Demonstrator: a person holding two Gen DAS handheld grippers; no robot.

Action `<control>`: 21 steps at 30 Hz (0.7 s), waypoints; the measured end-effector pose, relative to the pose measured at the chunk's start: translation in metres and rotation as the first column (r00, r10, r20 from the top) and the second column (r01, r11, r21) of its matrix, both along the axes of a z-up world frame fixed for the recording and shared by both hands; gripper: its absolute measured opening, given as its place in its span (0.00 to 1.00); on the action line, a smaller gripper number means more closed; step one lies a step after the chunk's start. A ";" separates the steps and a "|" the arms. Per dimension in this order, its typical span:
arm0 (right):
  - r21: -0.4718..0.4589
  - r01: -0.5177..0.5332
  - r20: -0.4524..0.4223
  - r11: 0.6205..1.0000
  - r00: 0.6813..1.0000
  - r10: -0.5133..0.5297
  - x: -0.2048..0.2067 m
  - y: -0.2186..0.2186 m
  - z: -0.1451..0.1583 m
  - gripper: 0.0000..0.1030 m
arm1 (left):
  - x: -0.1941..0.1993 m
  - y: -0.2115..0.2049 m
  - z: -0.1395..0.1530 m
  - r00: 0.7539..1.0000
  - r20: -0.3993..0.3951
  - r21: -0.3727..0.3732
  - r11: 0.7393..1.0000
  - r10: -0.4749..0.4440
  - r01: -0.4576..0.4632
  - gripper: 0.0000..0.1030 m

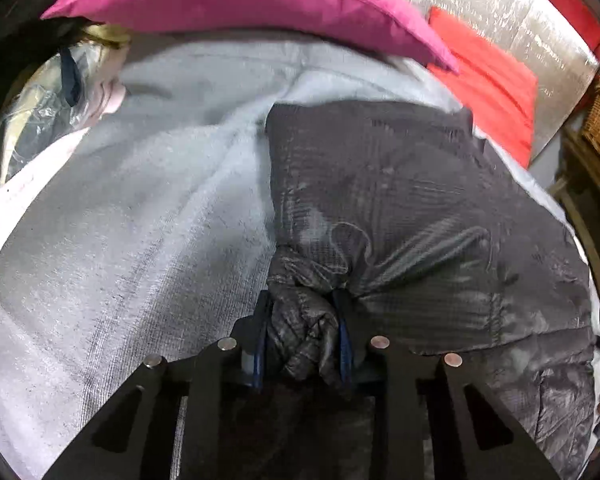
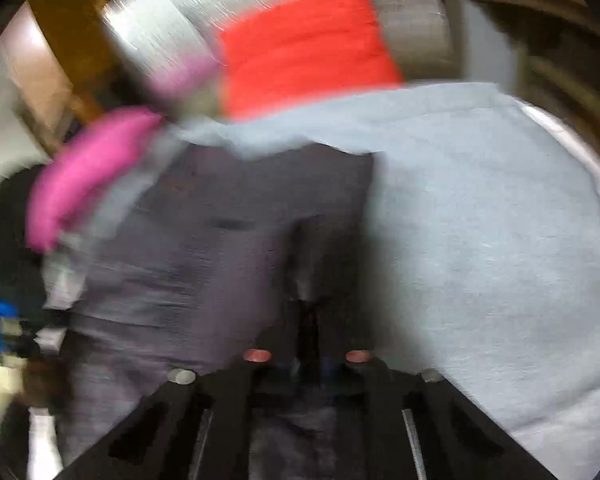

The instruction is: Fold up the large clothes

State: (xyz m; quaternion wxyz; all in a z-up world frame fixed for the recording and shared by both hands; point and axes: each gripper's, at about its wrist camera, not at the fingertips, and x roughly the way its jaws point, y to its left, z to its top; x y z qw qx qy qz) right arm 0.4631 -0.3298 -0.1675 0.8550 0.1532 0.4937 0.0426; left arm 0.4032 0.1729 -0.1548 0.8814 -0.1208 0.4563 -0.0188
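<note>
Pinching dark jacket (image 1: 400,200), left claw (image 1: 304,340) level

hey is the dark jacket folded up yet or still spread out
Partly folded: the dark jacket lies doubled on the grey blanket, one bunched corner clamped in the left gripper.

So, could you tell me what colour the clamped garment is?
Dark grey quilted jacket, clearest in the left wrist view.

I count: 1 dark jacket (image 1: 400,200), right of frame; 1 grey blanket (image 1: 140,220) under it; 2 cushions, magenta cushion (image 1: 240,0) top centre, red cushion (image 1: 488,80) upper right; 1 plastic bag (image 1: 48,108) upper left.
</note>
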 end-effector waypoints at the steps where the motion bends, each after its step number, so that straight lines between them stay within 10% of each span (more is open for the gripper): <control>1: 0.026 0.013 0.032 1.000 0.999 -0.014 -0.004 -0.003 0.002 0.11 | -0.001 -0.002 0.005 1.000 -0.003 0.021 1.000 0.009 -0.009 0.36; 3: 0.131 0.047 0.071 0.990 0.996 -0.057 -0.011 -0.012 0.015 0.15 | -0.005 -0.007 0.016 1.000 0.016 0.057 0.998 0.013 -0.014 0.52; 4: 0.179 0.049 0.098 0.983 0.993 -0.067 -0.014 -0.017 0.020 0.32 | -0.008 -0.008 0.022 0.999 0.031 0.054 0.998 0.012 -0.014 0.65; 5: 0.207 0.064 0.124 0.976 0.988 -0.091 -0.017 -0.021 0.025 0.71 | -0.010 -0.009 0.028 0.998 0.056 0.040 0.999 0.007 -0.010 0.69; 7: 0.224 0.119 0.172 0.967 0.972 -0.160 -0.019 -0.030 0.033 0.96 | -0.023 -0.006 0.040 0.994 0.110 0.029 0.999 0.015 -0.018 0.74; 11: 0.279 0.160 0.144 0.947 0.968 -0.206 0.002 -0.047 0.031 0.96 | -0.025 -0.034 0.061 0.979 0.203 0.055 0.999 -0.011 0.000 0.75; 15: 0.267 0.179 0.090 0.947 0.974 -0.210 0.041 -0.041 0.016 0.90 | -0.018 -0.080 0.053 0.970 0.212 0.122 0.988 -0.120 0.095 0.75; 16: 0.236 0.166 0.085 0.957 0.978 -0.191 0.048 -0.039 0.014 0.64 | -0.015 -0.094 0.044 0.971 0.184 0.151 0.981 -0.151 0.124 0.75; 17: 0.202 0.161 0.066 0.966 0.982 -0.178 0.051 -0.038 0.013 0.14 | -0.010 -0.107 0.031 0.974 0.136 0.181 0.971 -0.183 0.157 0.75; 21: -0.045 0.122 0.180 0.991 0.977 -0.112 0.046 -0.014 0.038 0.10 | -0.008 -0.120 0.005 0.972 0.125 0.218 0.961 -0.201 0.170 0.76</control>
